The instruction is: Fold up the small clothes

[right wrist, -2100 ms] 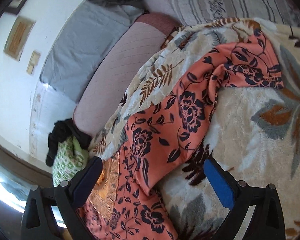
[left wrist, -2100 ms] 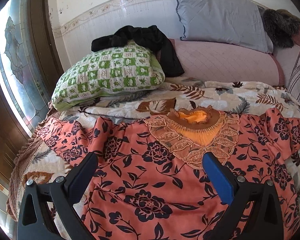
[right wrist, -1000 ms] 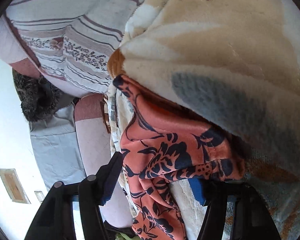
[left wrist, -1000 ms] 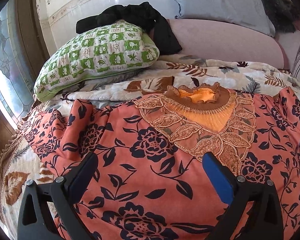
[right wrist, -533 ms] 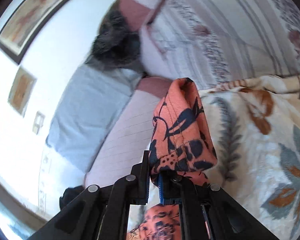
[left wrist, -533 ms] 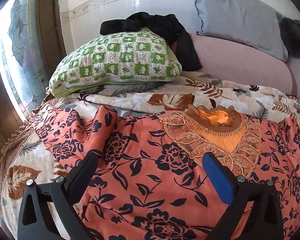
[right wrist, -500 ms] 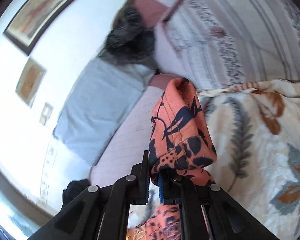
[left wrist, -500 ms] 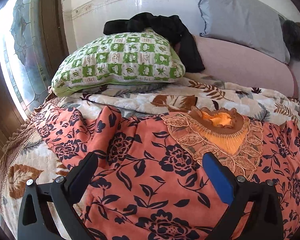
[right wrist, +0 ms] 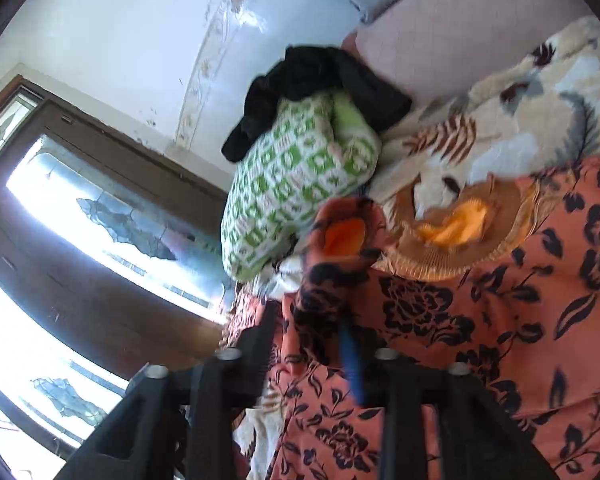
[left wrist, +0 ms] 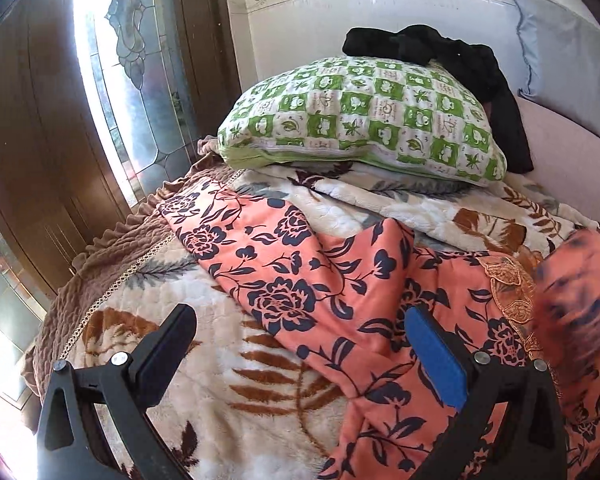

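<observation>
A thin coral dress printed with dark navy roses lies rumpled across a plush cream blanket patterned with brown leaves, filling the lower right of the left wrist view; its lace collar is tan with an orange lining. A puffy green-and-white checked pillow sits above, with black cloth draped over it. The left gripper stands wide apart, empty, over the dress's left sleeve. The right gripper is opening, blurred, with a sleeve end between its jaws.
</observation>
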The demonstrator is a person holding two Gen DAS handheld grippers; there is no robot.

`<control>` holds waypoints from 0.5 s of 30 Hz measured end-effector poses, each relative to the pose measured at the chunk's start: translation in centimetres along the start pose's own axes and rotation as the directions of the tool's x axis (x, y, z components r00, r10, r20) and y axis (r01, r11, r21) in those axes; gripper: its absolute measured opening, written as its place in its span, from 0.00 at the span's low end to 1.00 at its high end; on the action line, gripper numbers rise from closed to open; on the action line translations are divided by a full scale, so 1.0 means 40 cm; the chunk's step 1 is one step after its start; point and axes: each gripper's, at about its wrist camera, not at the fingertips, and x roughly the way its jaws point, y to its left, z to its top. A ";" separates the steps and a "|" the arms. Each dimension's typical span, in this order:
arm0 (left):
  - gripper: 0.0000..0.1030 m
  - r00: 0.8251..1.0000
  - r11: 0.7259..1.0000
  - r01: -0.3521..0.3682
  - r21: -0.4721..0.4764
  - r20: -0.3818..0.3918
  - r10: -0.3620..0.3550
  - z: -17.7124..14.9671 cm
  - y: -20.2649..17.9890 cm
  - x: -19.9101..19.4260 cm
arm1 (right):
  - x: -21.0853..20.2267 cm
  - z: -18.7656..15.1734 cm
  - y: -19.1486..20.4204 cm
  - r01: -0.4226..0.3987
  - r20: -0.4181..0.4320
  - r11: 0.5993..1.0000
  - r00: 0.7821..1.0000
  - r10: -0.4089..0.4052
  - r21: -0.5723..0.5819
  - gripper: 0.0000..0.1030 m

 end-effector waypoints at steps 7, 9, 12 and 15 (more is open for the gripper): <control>1.00 0.985 0.986 0.165 0.008 -0.052 -0.165 -0.008 -0.044 -0.002 | -0.114 0.006 -0.033 0.029 0.097 1.000 0.995 -0.030 0.009 0.88; 1.00 0.968 0.971 0.239 0.025 -0.088 -0.236 -0.016 -0.079 0.001 | -0.153 0.014 -0.045 0.131 0.114 0.991 0.985 -0.132 0.009 0.77; 1.00 0.952 0.956 0.287 0.057 -0.122 -0.279 -0.028 -0.120 0.013 | -0.213 0.007 -0.072 0.230 0.125 0.973 0.965 -0.230 0.015 0.54; 1.00 0.951 0.958 0.281 0.061 -0.151 -0.270 -0.036 -0.136 0.035 | -0.303 0.003 -0.126 0.326 0.176 0.944 0.927 -0.331 0.061 0.43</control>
